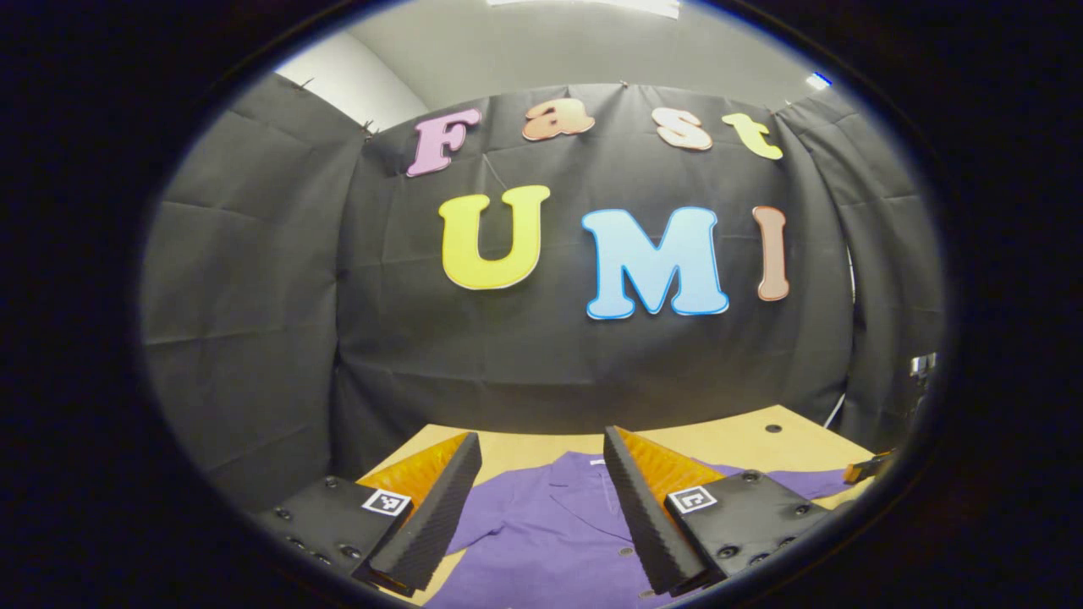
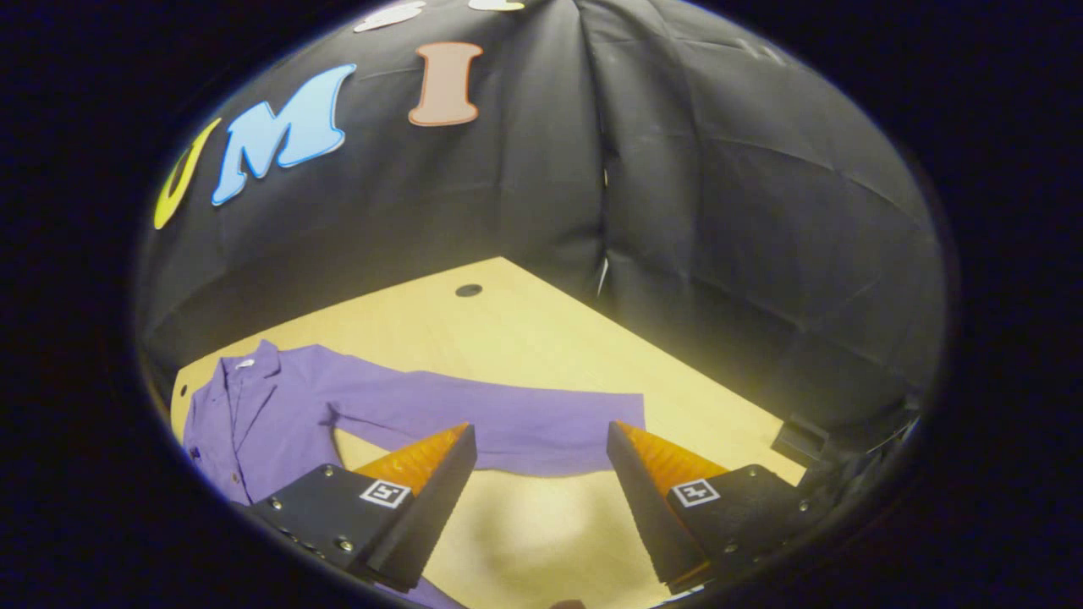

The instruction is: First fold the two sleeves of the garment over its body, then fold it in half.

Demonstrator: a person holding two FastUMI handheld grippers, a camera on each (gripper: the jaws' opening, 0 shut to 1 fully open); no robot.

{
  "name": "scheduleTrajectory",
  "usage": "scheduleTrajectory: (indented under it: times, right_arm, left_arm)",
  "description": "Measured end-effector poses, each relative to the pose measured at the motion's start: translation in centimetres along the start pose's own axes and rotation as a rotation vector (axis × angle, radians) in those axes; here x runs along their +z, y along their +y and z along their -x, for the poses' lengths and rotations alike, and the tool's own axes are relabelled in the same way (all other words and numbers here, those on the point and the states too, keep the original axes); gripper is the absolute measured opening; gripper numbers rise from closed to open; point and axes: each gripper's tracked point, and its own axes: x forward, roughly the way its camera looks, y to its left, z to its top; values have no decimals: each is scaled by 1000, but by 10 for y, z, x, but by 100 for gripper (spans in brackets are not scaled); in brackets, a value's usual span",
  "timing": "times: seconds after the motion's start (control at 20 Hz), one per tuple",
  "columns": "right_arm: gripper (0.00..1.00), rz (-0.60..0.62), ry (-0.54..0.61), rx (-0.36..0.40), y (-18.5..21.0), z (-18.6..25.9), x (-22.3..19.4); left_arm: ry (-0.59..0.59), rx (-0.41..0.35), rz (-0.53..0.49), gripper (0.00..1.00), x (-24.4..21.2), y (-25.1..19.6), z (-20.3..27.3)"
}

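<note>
Both hand-held grippers agape above flat purple garment.

The shirt is a solid purple all over, no print, with a small white tag at the collar around 10 o'clock in the right gripper view. The counter is plain light yellowish wood with one dark round hole at 12 o'clock. Each set of tongs carries small black-and-white square markers.
</note>
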Motion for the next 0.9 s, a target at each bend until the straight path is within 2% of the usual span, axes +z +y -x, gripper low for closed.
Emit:
scheduleTrajectory:
  times: [0.25,0.55,0.8,0.9]
  right_arm:
    - [96,-47,89,-80,-27,-41,-21]
    - [96,-42,152,-146,-46,-72,-38]
    - [96,-125,139,-129,-48,-78,-42]
    - [97,-113,133,-116,-49,-78,-43]
  left_arm:
    - [4,19,-8,93,-1,-1,3]
    - [3,42,-18,93,0,1,5]
    - [-2,55,-22,93,2,4,6]
    - [-6,53,-19,93,3,2,5]
